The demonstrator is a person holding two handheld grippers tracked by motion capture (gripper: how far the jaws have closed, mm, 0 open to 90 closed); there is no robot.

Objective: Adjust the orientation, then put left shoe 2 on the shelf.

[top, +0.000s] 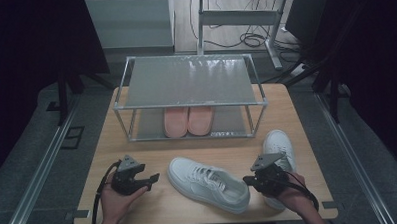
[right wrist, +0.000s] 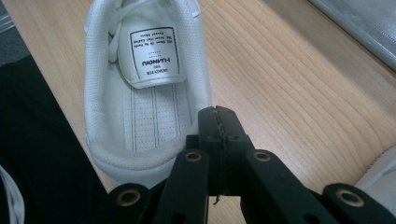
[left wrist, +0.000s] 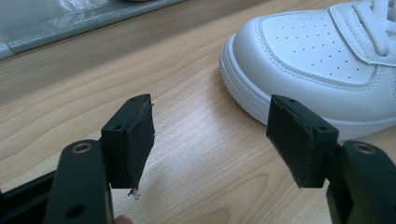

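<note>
Between both hand-held grippers lies the white sneaker [top: 208, 184], heel rightward.

Left hand-held gripper [top: 150, 181] held level, jaws wide apart; right hand-held gripper [top: 248, 180] closed

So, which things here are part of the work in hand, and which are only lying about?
Part of the work:
- near white shoe, between the grippers
- second white shoe
- left gripper, open
- right gripper, shut at the near shoe's heel, nothing between the jaws

Lying about:
- shoe rack
- pink slippers on its lower shelf
- cables on the floor
</note>
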